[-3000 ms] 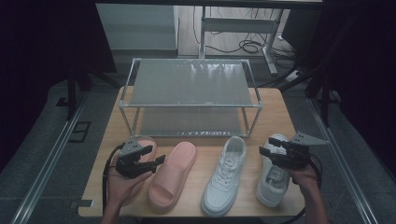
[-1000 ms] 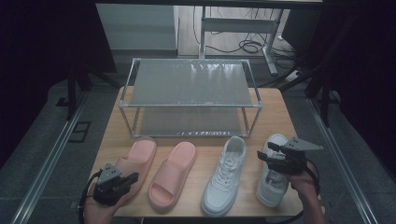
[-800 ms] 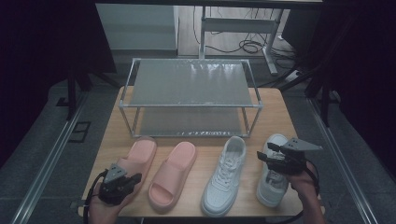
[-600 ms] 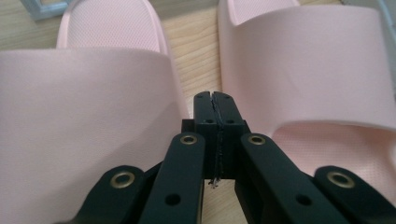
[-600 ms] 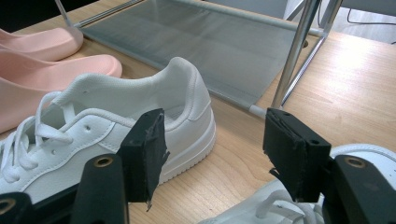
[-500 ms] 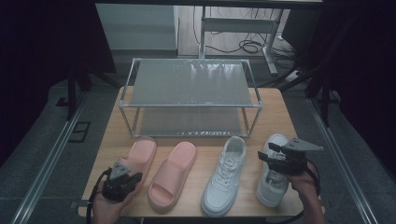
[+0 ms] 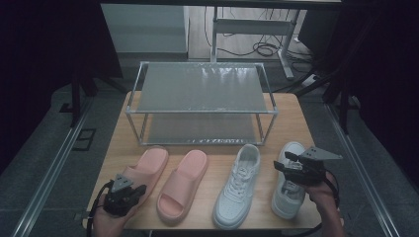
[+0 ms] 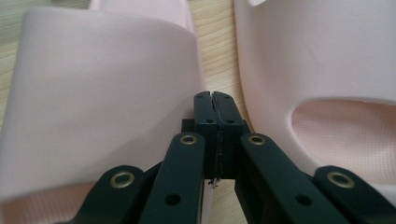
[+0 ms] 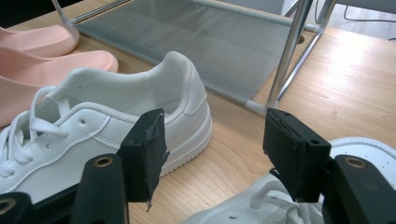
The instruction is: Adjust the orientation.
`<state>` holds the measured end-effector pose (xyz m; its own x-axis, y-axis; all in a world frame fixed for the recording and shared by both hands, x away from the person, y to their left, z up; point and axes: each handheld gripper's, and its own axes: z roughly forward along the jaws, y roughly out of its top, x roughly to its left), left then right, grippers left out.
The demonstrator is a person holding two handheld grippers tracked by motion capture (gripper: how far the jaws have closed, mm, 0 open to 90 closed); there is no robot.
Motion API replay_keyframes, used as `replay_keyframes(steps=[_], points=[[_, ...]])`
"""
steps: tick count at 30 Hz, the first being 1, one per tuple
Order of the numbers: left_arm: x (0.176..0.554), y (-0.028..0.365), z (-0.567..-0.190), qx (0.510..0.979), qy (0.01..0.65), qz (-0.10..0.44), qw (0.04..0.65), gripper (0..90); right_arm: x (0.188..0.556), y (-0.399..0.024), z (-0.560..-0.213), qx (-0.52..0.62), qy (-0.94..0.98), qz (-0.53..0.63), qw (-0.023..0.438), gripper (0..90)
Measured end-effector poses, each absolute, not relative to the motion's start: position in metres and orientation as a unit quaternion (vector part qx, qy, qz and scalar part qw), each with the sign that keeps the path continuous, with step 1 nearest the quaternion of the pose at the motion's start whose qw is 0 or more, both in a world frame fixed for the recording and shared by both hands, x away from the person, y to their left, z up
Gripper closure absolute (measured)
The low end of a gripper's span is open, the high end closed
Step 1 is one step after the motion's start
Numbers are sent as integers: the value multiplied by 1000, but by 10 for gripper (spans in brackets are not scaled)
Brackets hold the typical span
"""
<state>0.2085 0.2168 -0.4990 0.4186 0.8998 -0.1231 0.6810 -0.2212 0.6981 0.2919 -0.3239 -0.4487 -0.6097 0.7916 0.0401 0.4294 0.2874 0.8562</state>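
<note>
**Four shoes in a row, one gripper at each end**

On the wooden table [image 7: 113, 148] a row of footwear lies in front of a two-tier metal rack [image 7: 201, 101]: two pink slippers on the left, two white sneakers on the right

The left gripper [image 7: 129, 193] sits at the near end of the outer pink slipper [image 7: 147, 167], low over its strap. Its jaws are pressed flat together with nothing between them — in the left gripper view the tips [image 8: 215, 109] point into the narrow strip of table between that slipper's strap [image 8: 107, 93] and the inner pink slipper [image 8: 322, 70], whose foot opening shows at the right

The right gripper [image 7: 289, 163] hangs above the outer white sneaker [image 7: 286, 195], over its laces and opening. Its jaws stand wide apart and hold nothing — in the right gripper view [image 9: 212, 154] the heel of the inner white sneaker [image 9: 116, 121] shows past the left jaw, the outer sneaker's laces lie just below the right jaw, and the rack's lower shelf and one leg stand behind
</note>
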Motion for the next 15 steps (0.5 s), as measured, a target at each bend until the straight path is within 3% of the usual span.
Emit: replay_keyframes(steps=[15], points=[[204, 242, -501, 744, 544, 168, 350, 900, 291, -325, -448, 394, 775, 449, 206, 397]])
